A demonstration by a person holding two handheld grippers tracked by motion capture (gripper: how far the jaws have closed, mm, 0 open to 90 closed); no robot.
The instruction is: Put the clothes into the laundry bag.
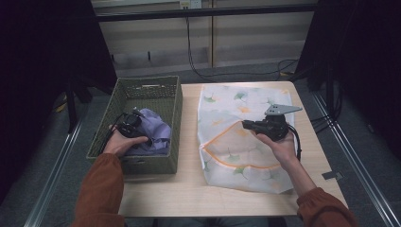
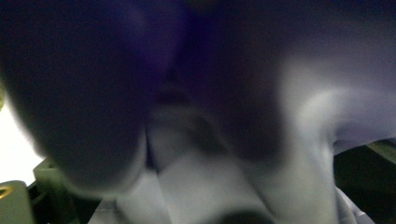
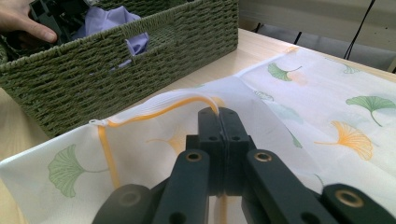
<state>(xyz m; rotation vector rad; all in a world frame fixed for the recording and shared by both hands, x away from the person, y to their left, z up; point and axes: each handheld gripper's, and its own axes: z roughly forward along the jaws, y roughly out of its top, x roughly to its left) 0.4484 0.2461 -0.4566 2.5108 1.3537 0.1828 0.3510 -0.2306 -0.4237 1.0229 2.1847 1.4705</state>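
Observation:
A lavender cloth (image 1: 158, 130) lies bunched in a green woven basket (image 1: 146, 80) at the table's left. My left gripper (image 1: 141, 136) is down in the basket, right against the cloth. The cloth (image 2: 210, 186) is a close blur in the left gripper view, and the jaw link at that view's left edge stands spread wide. A white laundry bag (image 1: 236, 104) with ginkgo leaves and an orange zip lies at the right. My right gripper (image 3: 218, 114) is shut on the bag's zip edge (image 3: 159, 105) and holds the mouth lifted a little.
The basket's near wall (image 3: 116, 70) stands just left of the bag's mouth, with cloth (image 3: 137, 42) poking through its handle hole. Bare wooden table (image 1: 189, 189) runs between basket and bag and along the front edge. Cables hang behind the table.

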